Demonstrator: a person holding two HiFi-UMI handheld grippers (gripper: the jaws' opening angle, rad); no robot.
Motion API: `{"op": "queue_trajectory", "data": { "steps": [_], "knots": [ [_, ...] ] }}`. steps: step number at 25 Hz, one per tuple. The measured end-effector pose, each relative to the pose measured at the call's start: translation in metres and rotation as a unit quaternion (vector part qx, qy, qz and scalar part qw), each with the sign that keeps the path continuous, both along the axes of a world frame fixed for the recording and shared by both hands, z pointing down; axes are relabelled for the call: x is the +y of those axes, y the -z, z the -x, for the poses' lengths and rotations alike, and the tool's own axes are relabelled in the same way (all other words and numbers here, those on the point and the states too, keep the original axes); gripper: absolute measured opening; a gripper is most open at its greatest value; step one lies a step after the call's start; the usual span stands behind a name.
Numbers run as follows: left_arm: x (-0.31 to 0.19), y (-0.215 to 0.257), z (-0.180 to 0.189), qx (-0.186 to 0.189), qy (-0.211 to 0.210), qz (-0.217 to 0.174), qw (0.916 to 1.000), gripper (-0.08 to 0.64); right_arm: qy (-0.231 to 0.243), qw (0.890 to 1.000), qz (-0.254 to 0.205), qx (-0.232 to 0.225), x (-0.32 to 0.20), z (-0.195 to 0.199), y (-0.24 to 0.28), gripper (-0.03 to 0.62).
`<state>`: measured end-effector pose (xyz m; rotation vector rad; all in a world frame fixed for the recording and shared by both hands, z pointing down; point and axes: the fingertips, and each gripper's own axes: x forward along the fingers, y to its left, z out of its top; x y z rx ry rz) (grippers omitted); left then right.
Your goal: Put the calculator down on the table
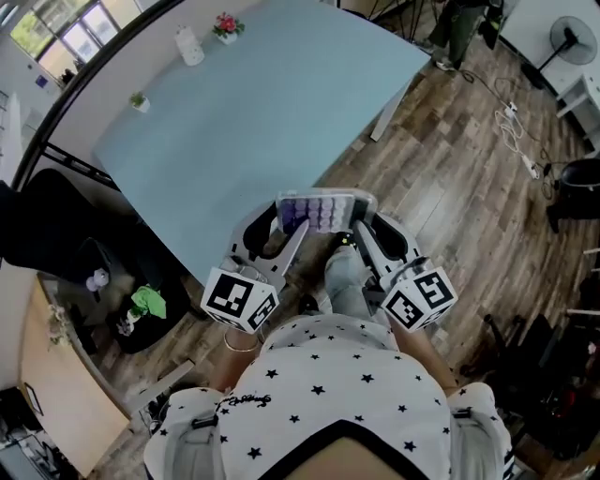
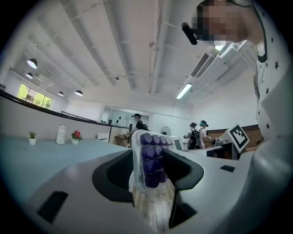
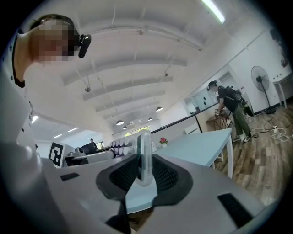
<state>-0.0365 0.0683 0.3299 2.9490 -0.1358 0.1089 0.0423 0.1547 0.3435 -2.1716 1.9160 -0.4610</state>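
Both sets of jaws are clenched on the white plastic calculator with round purple keys (image 1: 322,211): the left gripper (image 1: 292,230) grasps its left end, the right gripper (image 1: 360,234) its right end. It hangs keys-up between them, by the near corner of the pale blue surface (image 1: 281,103), over wooden floor (image 1: 450,187); a pink-flowered pot (image 1: 226,26) stands at the far edge

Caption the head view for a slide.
Left tool and right tool hold a purple-keyed calculator at the near edge of the pale blue table.
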Motion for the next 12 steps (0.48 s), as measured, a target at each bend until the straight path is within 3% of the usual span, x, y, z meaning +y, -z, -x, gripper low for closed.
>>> {"op": "queue_trajectory", "data": {
  "steps": [6, 12],
  "knots": [
    [-0.045, -0.006, -0.015, -0.006, 0.065, 0.006, 0.9979, 0.219, 0.061, 0.998, 0.004, -0.004, -0.055, -0.025, -0.006, 0.091],
    [-0.080, -0.011, -0.048, -0.012, 0.100, 0.008, 0.9949, 0.219, 0.098, 0.995, 0.010, -0.007, -0.097, -0.064, -0.011, 0.091]
  ]
}}
